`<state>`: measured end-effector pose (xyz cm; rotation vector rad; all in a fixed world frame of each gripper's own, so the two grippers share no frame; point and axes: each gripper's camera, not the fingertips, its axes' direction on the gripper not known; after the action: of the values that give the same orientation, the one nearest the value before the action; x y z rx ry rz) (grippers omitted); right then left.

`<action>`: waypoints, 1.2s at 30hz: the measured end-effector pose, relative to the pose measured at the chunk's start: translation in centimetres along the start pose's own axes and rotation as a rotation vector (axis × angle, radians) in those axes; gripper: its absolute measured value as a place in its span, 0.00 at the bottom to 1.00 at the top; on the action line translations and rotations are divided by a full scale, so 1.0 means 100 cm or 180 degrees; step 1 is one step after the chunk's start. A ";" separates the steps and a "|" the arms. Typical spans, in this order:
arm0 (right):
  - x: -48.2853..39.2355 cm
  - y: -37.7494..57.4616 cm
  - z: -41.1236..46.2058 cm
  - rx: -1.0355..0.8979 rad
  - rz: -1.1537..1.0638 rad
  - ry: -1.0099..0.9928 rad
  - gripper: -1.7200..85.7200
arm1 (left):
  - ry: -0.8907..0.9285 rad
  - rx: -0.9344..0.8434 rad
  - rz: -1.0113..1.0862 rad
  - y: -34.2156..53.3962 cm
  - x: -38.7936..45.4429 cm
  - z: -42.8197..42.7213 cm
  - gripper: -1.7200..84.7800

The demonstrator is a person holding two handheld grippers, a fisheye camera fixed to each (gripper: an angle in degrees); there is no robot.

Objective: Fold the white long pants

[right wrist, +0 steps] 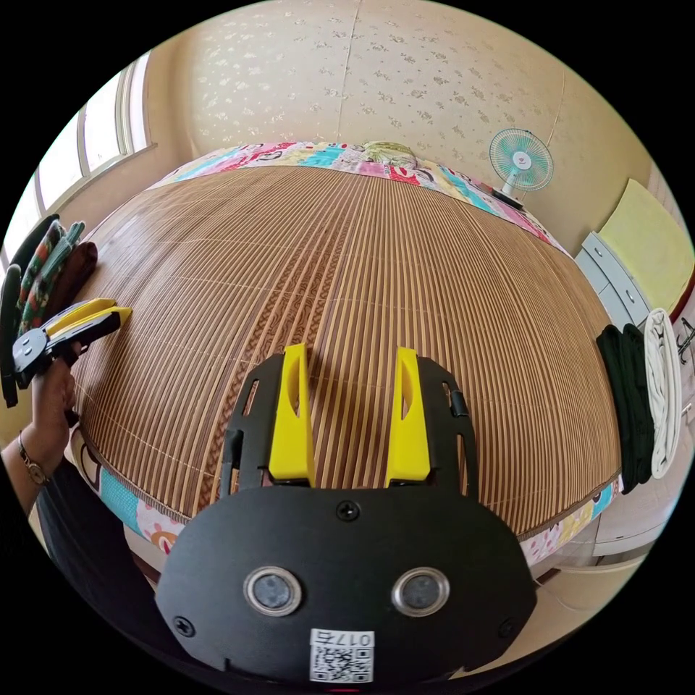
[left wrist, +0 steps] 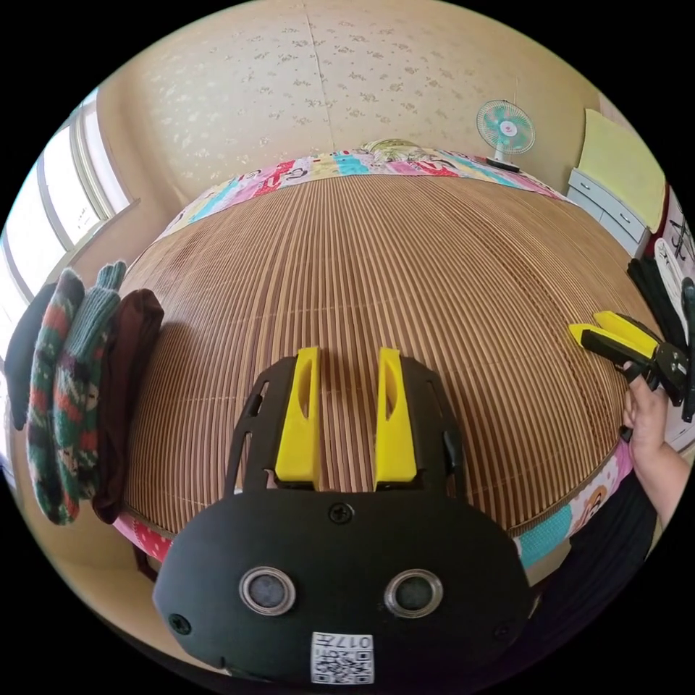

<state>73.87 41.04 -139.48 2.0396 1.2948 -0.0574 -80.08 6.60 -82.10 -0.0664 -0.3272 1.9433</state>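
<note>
The white long pants (right wrist: 662, 391) lie folded at the mat's right edge, beside a dark folded garment (right wrist: 626, 405); in the left gripper view a sliver of them (left wrist: 670, 271) lies at the far right. My left gripper (left wrist: 347, 358) hovers open over the bamboo mat (left wrist: 405, 289), holding nothing. My right gripper (right wrist: 351, 362) is open too, over the mat (right wrist: 362, 275), empty. Each gripper appears in the other's view, hand-held at the bed's near edge: the right one (left wrist: 601, 333), the left one (right wrist: 101, 313).
Folded knitted and dark garments (left wrist: 79, 391) are stacked at the mat's left edge, also seen as the left pile (right wrist: 51, 268). A small fan (left wrist: 504, 130) stands at the far right corner. A drawer unit (right wrist: 615, 279) stands right of the bed. A window (left wrist: 51, 195) is left.
</note>
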 end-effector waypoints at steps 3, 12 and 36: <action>0.000 -0.010 0.001 -0.0005 -0.0001 0.0009 0.21 | -0.0011 -0.0003 0.0018 0.003 -0.003 0.004 0.15; 0.021 -0.049 -0.002 -0.0326 -0.0096 -0.0401 0.14 | 0.0197 -0.0017 0.0013 0.006 -0.025 0.020 0.13; 0.470 -0.135 -0.205 -0.0088 0.1258 0.1267 0.08 | 0.0372 -0.0088 -0.0141 -0.019 -0.045 0.069 0.11</action>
<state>79.77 92.76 -149.81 2.3204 1.0777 0.5686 -77.98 1.79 -75.46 -0.1886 -0.2758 1.8824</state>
